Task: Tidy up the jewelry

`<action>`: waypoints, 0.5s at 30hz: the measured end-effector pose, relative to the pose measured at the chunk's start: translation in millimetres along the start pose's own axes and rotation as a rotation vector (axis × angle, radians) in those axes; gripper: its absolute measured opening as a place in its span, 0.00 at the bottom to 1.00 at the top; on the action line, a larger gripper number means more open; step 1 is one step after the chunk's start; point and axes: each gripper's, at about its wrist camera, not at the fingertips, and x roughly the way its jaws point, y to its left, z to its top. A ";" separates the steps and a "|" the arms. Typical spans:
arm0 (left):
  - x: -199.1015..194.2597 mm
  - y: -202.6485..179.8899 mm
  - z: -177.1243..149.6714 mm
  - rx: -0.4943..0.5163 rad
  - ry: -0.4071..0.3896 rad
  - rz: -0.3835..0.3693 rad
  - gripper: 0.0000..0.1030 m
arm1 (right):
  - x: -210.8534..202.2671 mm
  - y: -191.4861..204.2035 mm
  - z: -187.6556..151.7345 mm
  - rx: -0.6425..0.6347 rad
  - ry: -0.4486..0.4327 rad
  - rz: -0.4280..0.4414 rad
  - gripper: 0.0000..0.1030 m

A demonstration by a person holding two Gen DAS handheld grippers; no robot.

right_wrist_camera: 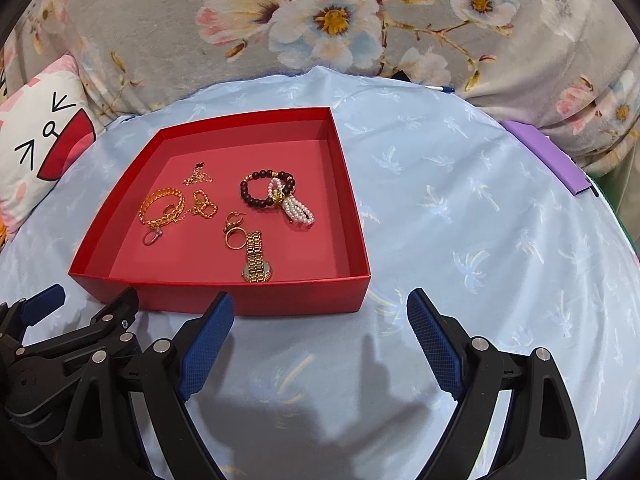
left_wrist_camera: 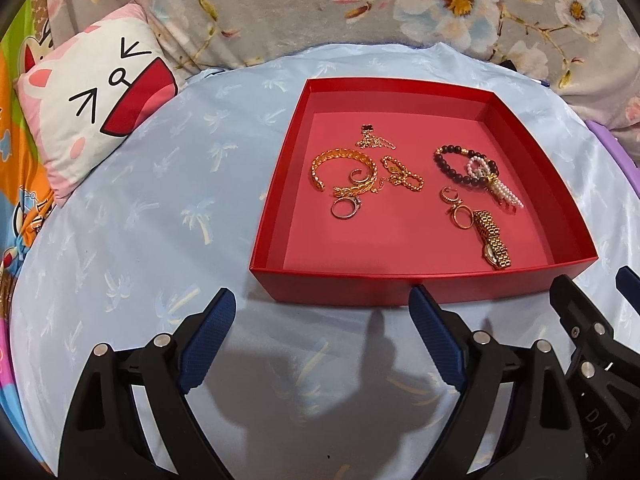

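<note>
A red open box [left_wrist_camera: 348, 290] [right_wrist_camera: 280, 296] lies on a light blue cloth and holds the jewelry. Inside are a gold cuff bracelet [left_wrist_camera: 344, 168] [right_wrist_camera: 162, 208], a gold watch [left_wrist_camera: 494, 242] [right_wrist_camera: 256, 258], a dark bead bracelet [left_wrist_camera: 452, 162] [right_wrist_camera: 260, 190], a pearl bracelet [left_wrist_camera: 504, 192] [right_wrist_camera: 298, 210], gold chains [left_wrist_camera: 404, 178] and several rings [left_wrist_camera: 344, 208]. My left gripper [left_wrist_camera: 322, 332] is open and empty just in front of the box's near wall. My right gripper [right_wrist_camera: 320, 334] is open and empty at the box's near right corner.
A cartoon cat pillow [left_wrist_camera: 92, 108] [right_wrist_camera: 36, 144] lies at the left. A grey floral blanket [left_wrist_camera: 280, 8] [right_wrist_camera: 360, 20] runs along the back. A purple flat object [right_wrist_camera: 548, 156] sits at the cloth's right edge.
</note>
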 end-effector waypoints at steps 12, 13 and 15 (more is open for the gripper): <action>-10.4 -1.4 -0.7 0.010 -0.017 0.006 0.83 | -10.3 -2.5 -1.0 0.015 -0.014 0.001 0.83; -11.0 -2.0 -1.0 0.014 -0.015 0.005 0.83 | -11.5 -2.6 -1.5 0.016 -0.016 0.000 0.83; -12.8 -3.0 -1.5 0.019 -0.017 0.006 0.83 | -13.9 -3.4 -1.7 0.017 -0.018 -0.001 0.83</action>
